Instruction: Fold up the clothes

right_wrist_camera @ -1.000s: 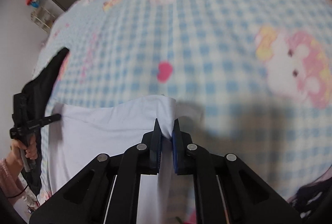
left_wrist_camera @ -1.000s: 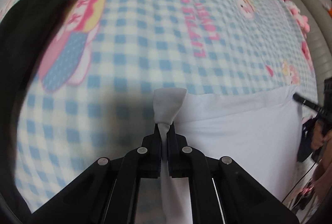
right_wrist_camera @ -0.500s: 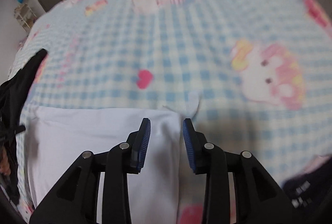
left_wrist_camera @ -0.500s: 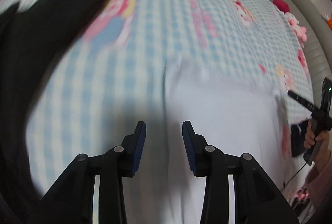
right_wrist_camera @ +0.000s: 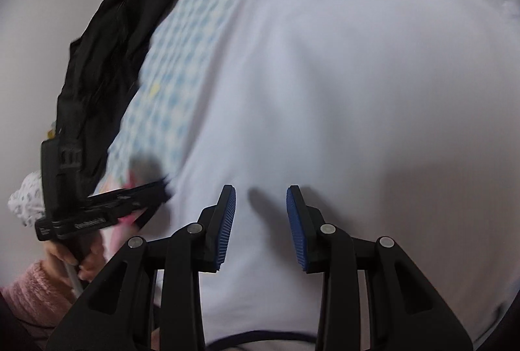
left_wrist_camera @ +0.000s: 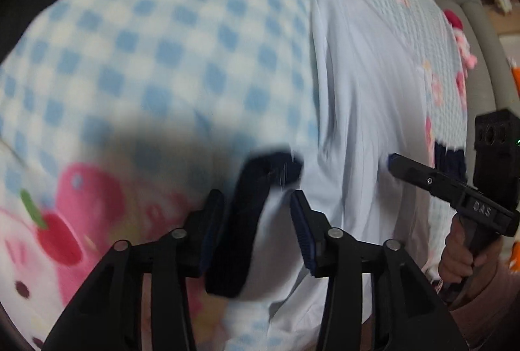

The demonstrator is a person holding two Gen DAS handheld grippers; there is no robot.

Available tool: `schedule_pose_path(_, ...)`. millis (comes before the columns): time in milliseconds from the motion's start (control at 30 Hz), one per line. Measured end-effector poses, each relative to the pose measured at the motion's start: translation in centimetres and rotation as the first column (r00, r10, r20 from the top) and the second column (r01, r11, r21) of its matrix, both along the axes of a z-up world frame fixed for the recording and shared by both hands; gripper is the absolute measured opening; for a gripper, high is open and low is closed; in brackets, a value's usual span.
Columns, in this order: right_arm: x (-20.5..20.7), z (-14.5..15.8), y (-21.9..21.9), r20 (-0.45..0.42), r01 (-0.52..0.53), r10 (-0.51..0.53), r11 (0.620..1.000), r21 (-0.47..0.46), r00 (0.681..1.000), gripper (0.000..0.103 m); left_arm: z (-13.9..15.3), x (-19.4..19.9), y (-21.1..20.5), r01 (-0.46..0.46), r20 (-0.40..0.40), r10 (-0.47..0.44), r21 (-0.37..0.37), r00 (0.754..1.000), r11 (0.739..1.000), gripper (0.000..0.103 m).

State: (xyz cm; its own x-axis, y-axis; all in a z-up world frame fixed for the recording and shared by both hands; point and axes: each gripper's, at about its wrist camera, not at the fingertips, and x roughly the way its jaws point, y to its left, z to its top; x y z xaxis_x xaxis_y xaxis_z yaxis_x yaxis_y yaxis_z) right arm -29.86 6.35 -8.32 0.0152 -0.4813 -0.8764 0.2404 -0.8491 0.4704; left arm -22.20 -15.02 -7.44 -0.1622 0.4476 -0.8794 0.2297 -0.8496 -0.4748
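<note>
Across the bed, we see a white garment lying spread flat on a blue-and-white checked blanket printed with pink cartoon figures. From the left wrist view, our left gripper hovers at the garment's near edge with its jaws apart, holding nothing; a dark navy trim band of the garment lies between and just ahead of the two blue pads. From the right wrist view, our right gripper is likewise spread wide and empty, poised over the middle of the white cloth, its shadow falling on the fabric between the fingers. A thin navy edge shows along the garment's lowest border. Each gripper appears in the other's view, held by a hand in a pink fleece sleeve. Left of the garment a black garment lies bunched on the blanket, apart from the white cloth and near the left gripper. At the far side of the bed, we note a pink soft toy beside a pale padded bed frame. Motion blur softens much of the blanket pattern.
</note>
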Motion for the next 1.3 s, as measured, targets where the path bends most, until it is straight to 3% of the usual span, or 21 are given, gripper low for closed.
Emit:
schedule_pose_path(67,0.8,-0.5,-1.2,0.015,-0.009,0.008,1.000,0.015,1.000,0.033,0.0,0.3,0.6,0.025,-0.005,-0.025,0.020,1.000,0.999,0.051)
schedule_pose_path(133,1.5,-0.9,-1.6,0.027,-0.007,0.006,1.000,0.028,1.000,0.033,-0.2,0.6,1.2,0.036,-0.002,-0.036,0.020,0.999,0.999,0.041)
schedule_pose_path(167,1.8,-1.0,-1.7,0.032,-0.005,0.004,0.999,0.034,0.999,0.033,-0.4,0.5,1.7,0.048,-0.001,-0.048,-0.008,0.999,0.999,0.010)
schedule_pose_path(200,2.2,-0.9,-1.4,0.037,-0.005,0.003,0.999,0.039,0.999,0.033,-0.3,0.1,2.0,0.049,0.002,-0.049,-0.036,0.999,0.998,0.005)
schedule_pose_path(400,3.0,1.3,0.1,0.007,-0.003,0.002,0.998,0.060,1.000,0.033,4.4,1.2,-0.8,-0.107,-0.072,0.098,-0.123,0.993,0.987,0.003)
schedule_pose_path(467,2.8,1.9,0.1,-0.022,0.004,-0.003,0.998,0.058,1.000,0.040,5.4,1.8,-2.4,-0.155,-0.078,0.145,-0.143,0.986,0.977,0.003)
schedule_pose_path(500,2.6,1.8,-0.1,-0.028,0.005,-0.003,0.998,0.062,1.000,0.047,5.1,2.2,-3.1,-0.165,-0.070,0.155,-0.165,0.985,0.972,0.003)
schedule_pose_path(567,2.4,0.7,-0.7,-0.017,-0.002,0.004,0.997,0.077,1.000,0.048,3.2,2.1,-3.6,-0.158,-0.017,0.158,-0.198,0.987,0.967,0.003)
schedule_pose_path(633,2.2,-0.4,-1.1,0.002,-0.016,0.016,0.995,0.095,1.000,0.048,-0.4,1.5,-3.9,-0.143,0.103,0.159,-0.152,0.982,0.978,0.009)
schedule_pose_path(700,1.8,0.0,-1.2,-0.016,-0.016,0.017,0.995,0.099,1.000,0.048,-2.0,0.4,-3.8,-0.146,0.160,0.168,-0.140,0.973,0.979,0.011)
schedule_pose_path(767,1.3,0.5,-1.4,-0.034,-0.015,0.019,0.995,0.103,0.999,0.049,-0.2,-0.3,-4.2,-0.165,0.087,0.184,-0.192,0.979,0.967,0.018)
schedule_pose_path(833,0.9,1.0,-1.5,-0.052,-0.015,0.021,0.994,0.107,0.998,0.048,2.4,-0.9,-4.5,-0.206,-0.016,0.209,-0.276,0.978,0.939,0.026)
schedule_pose_path(900,0.4,1.4,-1.6,-0.069,-0.015,0.022,0.994,0.111,0.997,0.049,4.0,-1.8,-4.6,-0.244,-0.108,0.223,-0.262,0.969,0.934,0.026)
schedule_pose_path(967,-0.1,1.9,-1.7,-0.087,-0.014,0.024,0.993,0.115,0.996,0.049,4.1,-3.7,-3.6,-0.203,-0.152,0.172,-0.221,0.973,0.954,0.026)
schedule_pose_path(1033,-0.8,2.1,-2.1,-0.107,-0.023,0.036,0.992,0.125,0.994,0.049,3.2,-5.8,-2.7,-0.100,-0.151,0.068,-0.220,0.986,0.970,0.026)
schedule_pose_path(1167,-3.5,1.4,-4.7,-0.129,-0.061,0.077,0.990,0.124,0.989,0.049,0.2,-9.7,0.8,0.085,-0.096,-0.109,-0.227,0.989,0.970,0.023)
schedule_pose_path(1300,-5.7,1.2,-6.2,-0.121,-0.042,0.047,0.998,0.044,0.991,0.049,0.2,-10.7,2.0,0.102,-0.145,-0.130,-0.188,0.981,0.977,0.021)
